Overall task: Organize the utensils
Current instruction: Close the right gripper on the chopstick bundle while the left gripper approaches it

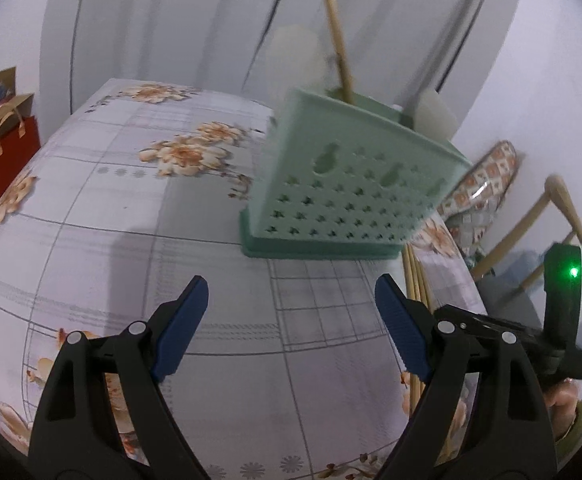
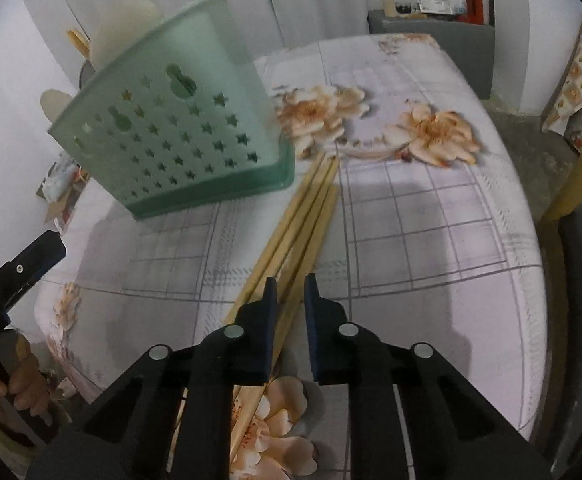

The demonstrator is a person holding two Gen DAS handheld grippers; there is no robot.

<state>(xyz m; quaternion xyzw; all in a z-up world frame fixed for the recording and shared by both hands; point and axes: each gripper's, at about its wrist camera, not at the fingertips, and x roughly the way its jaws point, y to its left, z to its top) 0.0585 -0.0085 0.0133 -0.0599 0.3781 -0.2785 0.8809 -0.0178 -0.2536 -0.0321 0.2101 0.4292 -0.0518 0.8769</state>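
A green perforated utensil holder [image 1: 343,184] stands on the floral tablecloth, with a wooden stick [image 1: 339,48] and white utensils [image 1: 299,56] upright in it. It also shows in the right wrist view [image 2: 171,136]. Several wooden chopsticks [image 2: 303,216] lie on the cloth beside its base, and their ends show in the left wrist view [image 1: 417,280]. My left gripper [image 1: 291,304] is open and empty, short of the holder. My right gripper [image 2: 291,292] is over the chopsticks with its jaws narrowly apart around one or two of them; the grip is not clear.
The table [image 2: 431,240] has a flowered, checked cloth and drops off at the right and near edges. A wooden chair [image 1: 563,216] and a patterned cushion [image 1: 487,176] stand at the right. A red paper bag [image 1: 7,156] sits off the far left. A grey cabinet [image 2: 431,36] stands behind.
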